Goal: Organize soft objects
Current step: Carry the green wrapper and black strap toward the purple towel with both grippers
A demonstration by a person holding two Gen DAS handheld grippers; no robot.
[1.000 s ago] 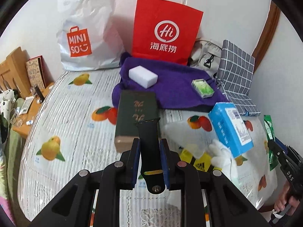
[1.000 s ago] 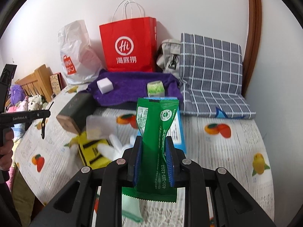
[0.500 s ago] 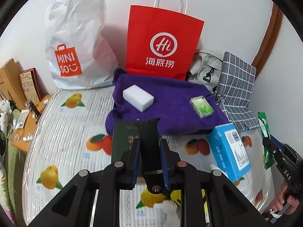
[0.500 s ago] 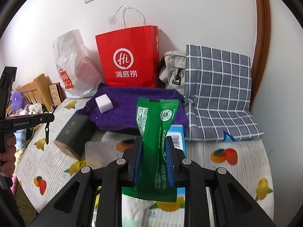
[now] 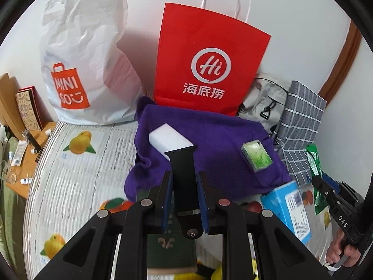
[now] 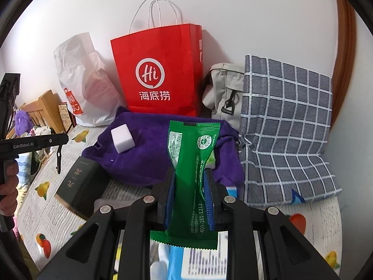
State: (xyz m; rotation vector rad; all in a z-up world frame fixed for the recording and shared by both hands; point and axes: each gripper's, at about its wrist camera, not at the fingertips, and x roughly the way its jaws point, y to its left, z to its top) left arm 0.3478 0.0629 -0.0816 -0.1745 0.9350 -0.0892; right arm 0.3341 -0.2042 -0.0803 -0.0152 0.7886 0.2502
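Observation:
My left gripper (image 5: 184,182) is shut on a black watch strap (image 5: 183,175) that sticks up between its blue pads. My right gripper (image 6: 190,184) is shut on a green snack packet (image 6: 191,154), pinched at its middle. Both hang above the near edge of a purple towel (image 5: 209,140), which also shows in the right wrist view (image 6: 144,149). On the towel lie a white foam block (image 5: 170,138) and a small green packet (image 5: 256,155). In the left wrist view, the right gripper (image 5: 319,182) with its green packet shows at the right edge.
A red paper bag (image 5: 209,65), a white plastic bag (image 5: 86,53), a grey pouch (image 6: 223,91) and a checked cloth (image 6: 286,128) line the wall. A dark green box (image 6: 79,184) and a blue tissue pack (image 5: 286,207) lie on the fruit-print bed sheet (image 5: 77,170). A wooden shelf (image 5: 25,140) stands left.
Both grippers have moved forward toward the purple towel and the bags, each still holding its item. The dark green box and blue pack have slid down under the grippers.

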